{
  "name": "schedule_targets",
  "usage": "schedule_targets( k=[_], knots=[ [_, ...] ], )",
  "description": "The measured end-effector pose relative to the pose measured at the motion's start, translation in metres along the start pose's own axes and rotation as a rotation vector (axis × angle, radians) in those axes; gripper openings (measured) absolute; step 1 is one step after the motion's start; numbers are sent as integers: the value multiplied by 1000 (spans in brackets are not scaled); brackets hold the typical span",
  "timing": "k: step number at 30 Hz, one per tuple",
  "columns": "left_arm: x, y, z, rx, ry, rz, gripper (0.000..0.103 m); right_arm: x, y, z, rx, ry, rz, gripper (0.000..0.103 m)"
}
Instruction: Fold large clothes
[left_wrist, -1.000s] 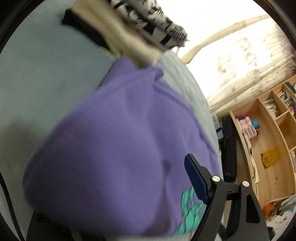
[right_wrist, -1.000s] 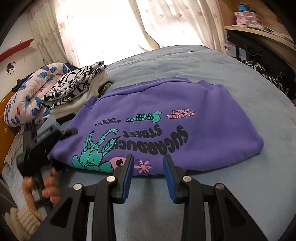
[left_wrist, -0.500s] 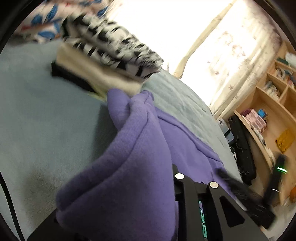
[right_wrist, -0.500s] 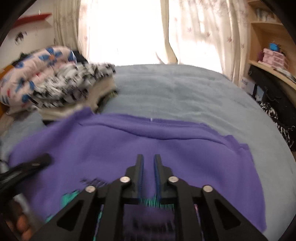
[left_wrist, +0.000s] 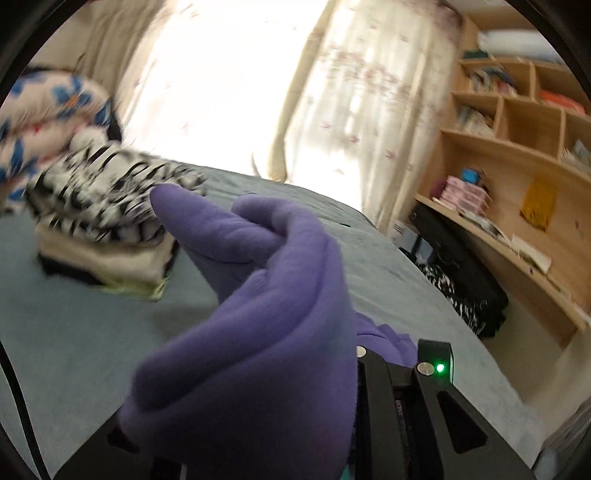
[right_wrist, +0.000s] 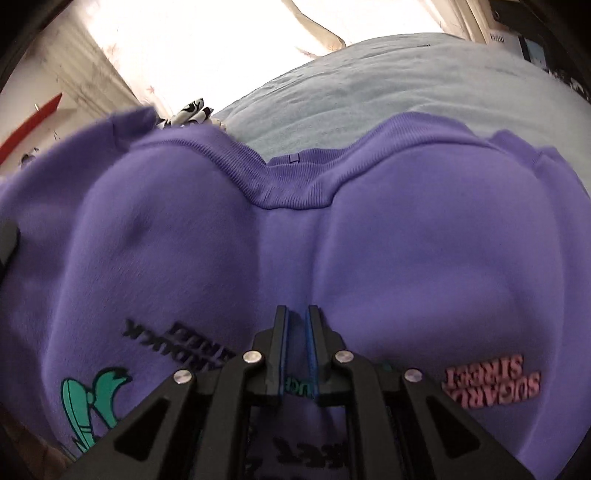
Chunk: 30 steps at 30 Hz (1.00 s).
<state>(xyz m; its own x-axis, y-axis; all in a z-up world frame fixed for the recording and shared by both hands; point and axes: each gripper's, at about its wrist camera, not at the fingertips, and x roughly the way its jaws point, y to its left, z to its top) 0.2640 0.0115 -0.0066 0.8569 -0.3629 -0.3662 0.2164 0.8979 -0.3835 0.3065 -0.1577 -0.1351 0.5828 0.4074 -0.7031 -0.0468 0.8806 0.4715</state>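
Note:
The purple sweatshirt (right_wrist: 406, 251) with printed lettering fills the right wrist view, bulging up around my right gripper (right_wrist: 297, 321), which is shut on a pinch of its fabric below the ribbed collar (right_wrist: 291, 188). In the left wrist view the same sweatshirt (left_wrist: 266, 332) hangs in thick folds over my left gripper (left_wrist: 354, 369), which is shut on it; the left finger is hidden under the cloth. The sweatshirt is raised off the grey-blue bed (left_wrist: 66, 332).
A stack of folded clothes with a black-and-white patterned top (left_wrist: 107, 206) lies on the bed at left, with a floral quilt (left_wrist: 40, 110) behind. Curtains (left_wrist: 351, 92) hang at the window. Wooden shelves (left_wrist: 517, 147) and a black bag (left_wrist: 461, 266) stand at right.
Both grippers closed on the sweatshirt's edge and lifted it off the bed. The right gripper has pushed forward, so the sweatshirt now bunches up around it.

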Motion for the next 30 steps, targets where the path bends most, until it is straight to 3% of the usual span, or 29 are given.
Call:
schedule_targets(
  k=[6,12,17,20,24,30],
  knots=[
    [17,-76,4,170,19,-29,17,-59,-32,-26,131,0,128,10],
    [54,-155,-19,307,99,-61,17,-156,-89,-54,201,-159,-197,10],
    [106,-214,-73,482,237,-41,17,-207,-137,-67,308,-252,-333,10],
    [143,-229,-120,538,371,-28,17,-213,-157,-75,354,-255,-350,10],
    [143,-247,-156,655,328,4,17,-205,-166,-79,375,-229,-327,10],
    [136,-244,-153,612,314,-46,19,-205,-175,-84,393,-209,-306,10]
  ],
)
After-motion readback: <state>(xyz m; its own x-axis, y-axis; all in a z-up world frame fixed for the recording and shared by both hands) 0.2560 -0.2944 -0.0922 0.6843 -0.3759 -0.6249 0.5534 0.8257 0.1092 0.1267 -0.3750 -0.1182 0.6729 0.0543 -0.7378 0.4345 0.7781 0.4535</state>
